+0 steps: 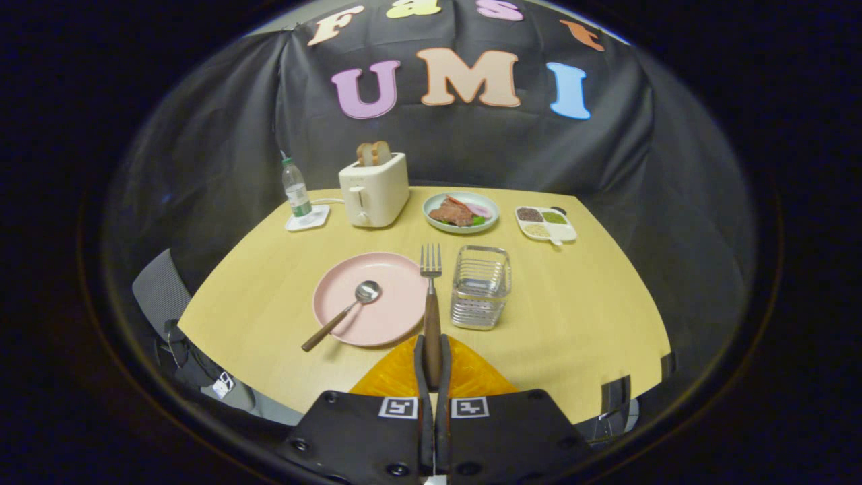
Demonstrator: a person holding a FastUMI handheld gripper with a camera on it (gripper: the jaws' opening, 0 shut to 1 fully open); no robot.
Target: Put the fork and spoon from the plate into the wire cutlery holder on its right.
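Yellow table; jaws clamp fork.

Not much we can actually read here. The left marker and right marker on the tool are black-and-white coded squares with no letters or numbers. They sit just behind its fingers, which are pinched on the fork handle. The bottle at the far-left corner of the worktop has a label band, way too small for us to make out. A white tag by the chair carries a similar square pattern, also unreadable.
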